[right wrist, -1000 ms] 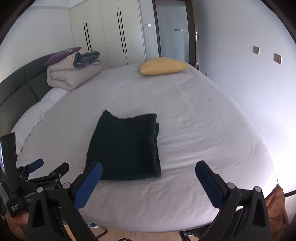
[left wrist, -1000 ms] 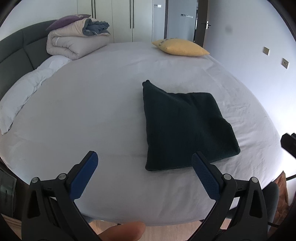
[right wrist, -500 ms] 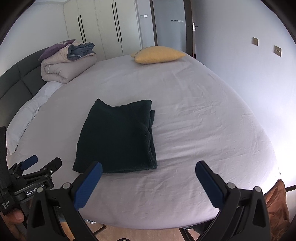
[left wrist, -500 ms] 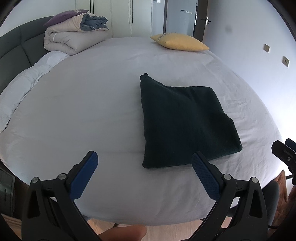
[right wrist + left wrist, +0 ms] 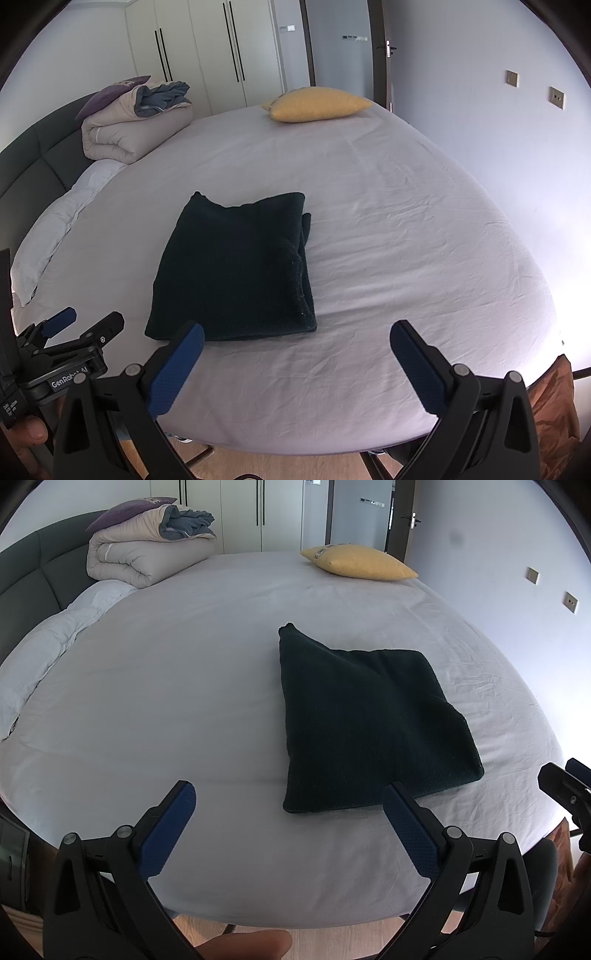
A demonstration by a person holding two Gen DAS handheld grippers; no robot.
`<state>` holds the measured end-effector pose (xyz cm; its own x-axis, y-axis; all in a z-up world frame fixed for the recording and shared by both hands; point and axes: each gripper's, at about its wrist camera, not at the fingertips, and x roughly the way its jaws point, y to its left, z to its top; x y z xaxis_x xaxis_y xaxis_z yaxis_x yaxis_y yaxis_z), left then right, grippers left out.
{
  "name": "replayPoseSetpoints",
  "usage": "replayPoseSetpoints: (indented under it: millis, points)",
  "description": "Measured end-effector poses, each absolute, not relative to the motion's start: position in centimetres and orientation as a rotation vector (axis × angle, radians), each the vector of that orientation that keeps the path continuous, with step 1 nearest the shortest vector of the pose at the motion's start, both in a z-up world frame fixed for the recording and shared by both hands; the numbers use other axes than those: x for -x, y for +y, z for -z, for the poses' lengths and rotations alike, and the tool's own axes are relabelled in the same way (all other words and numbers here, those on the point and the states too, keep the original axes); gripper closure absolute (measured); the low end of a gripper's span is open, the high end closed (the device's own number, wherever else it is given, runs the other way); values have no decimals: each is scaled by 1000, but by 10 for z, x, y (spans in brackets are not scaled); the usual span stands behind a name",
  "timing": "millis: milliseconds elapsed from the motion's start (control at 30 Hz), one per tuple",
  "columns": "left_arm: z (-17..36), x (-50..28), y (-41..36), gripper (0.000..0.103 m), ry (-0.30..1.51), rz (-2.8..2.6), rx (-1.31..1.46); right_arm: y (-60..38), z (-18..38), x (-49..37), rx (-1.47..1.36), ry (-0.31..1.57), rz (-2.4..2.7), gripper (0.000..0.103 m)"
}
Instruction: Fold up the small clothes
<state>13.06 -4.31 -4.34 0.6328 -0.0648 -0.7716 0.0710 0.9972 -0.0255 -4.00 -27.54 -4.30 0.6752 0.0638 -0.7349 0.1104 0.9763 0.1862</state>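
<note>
A dark green garment lies folded into a thick rectangle on the white bed sheet; it also shows in the right wrist view. My left gripper is open and empty, held over the bed's near edge just short of the garment's near edge. My right gripper is open and empty, also at the near edge, with its left finger close to the garment's near corner. Neither gripper touches the garment.
A rolled beige duvet with a purple pillow sits at the bed's far left. A yellow pillow lies at the far side. A white pillow lies along the dark headboard. Wood floor lies below the bed edge.
Both grippers have moved a little forward toward the bed and garment, which looks larger and nearer. The garment itself has not moved. Both grippers stayed open.
</note>
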Motion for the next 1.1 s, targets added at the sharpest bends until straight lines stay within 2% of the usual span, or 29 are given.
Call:
replayPoseSetpoints:
  millis: [1100]
  points:
    - [46,-132,-44,0,887,85,-3,-275,46,38,-220,840,20,0]
